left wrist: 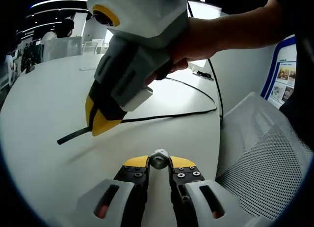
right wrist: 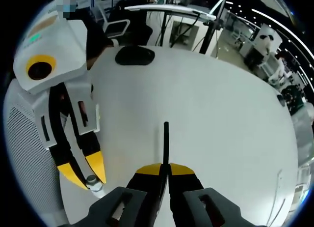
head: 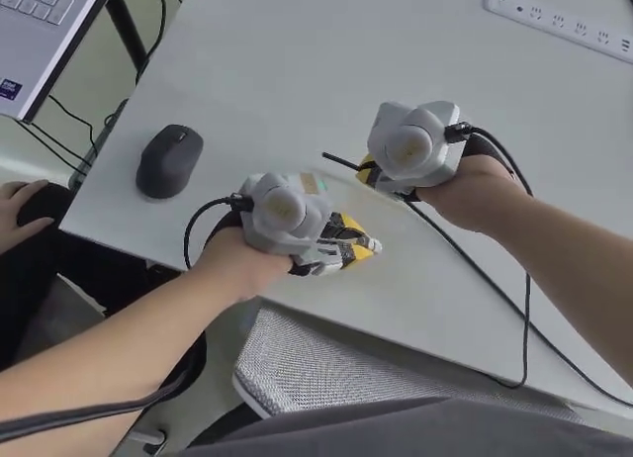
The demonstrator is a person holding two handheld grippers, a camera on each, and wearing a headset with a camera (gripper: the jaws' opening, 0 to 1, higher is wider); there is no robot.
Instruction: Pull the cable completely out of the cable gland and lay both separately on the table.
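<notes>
My left gripper is shut on a small grey-white cable gland, held just above the white table. A thin black cable is clamped in my right gripper, its short free end sticking out past the jaws. In the left gripper view the cable runs from the right gripper across the table towards the edge. Cable and gland are apart. In the head view the left gripper sits near the table's front edge, and the right gripper is just beyond it.
A dark mouse lies at the table's left. A laptop stands at the far left and a white power strip at the back right. A mesh chair sits below the front edge.
</notes>
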